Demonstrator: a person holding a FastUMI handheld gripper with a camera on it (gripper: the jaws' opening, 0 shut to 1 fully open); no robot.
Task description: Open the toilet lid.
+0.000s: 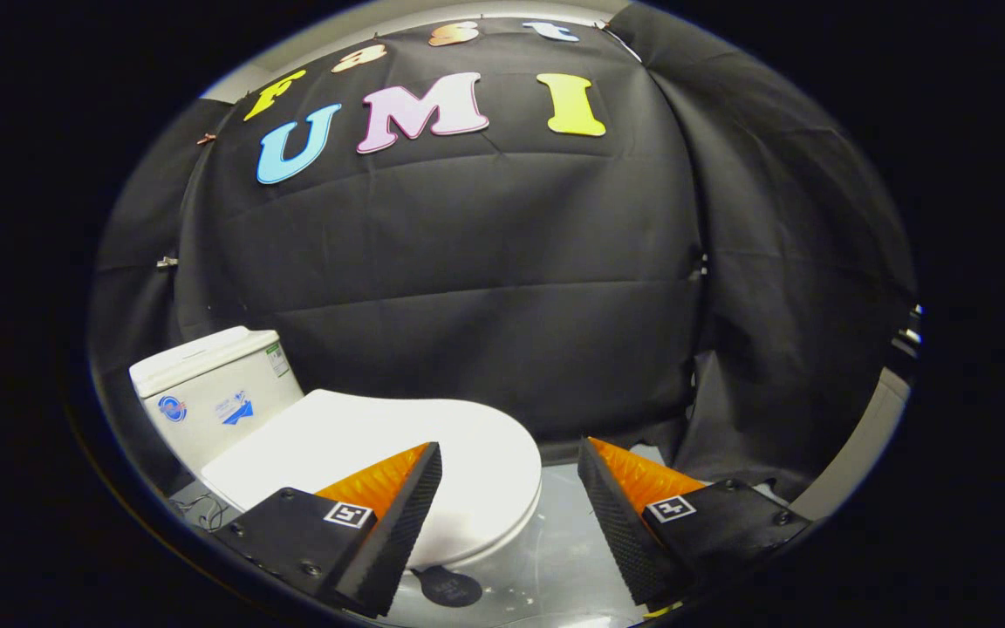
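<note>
The smooth white plastic toilet lid (398, 445), lower left, looks stiff and slippery (closed); gripper (509, 458) fingers spread, empty, should hook its front rim.

Black cloth wall (468, 288) creased and clipped up, pale glossy floor (555, 558) below
</note>
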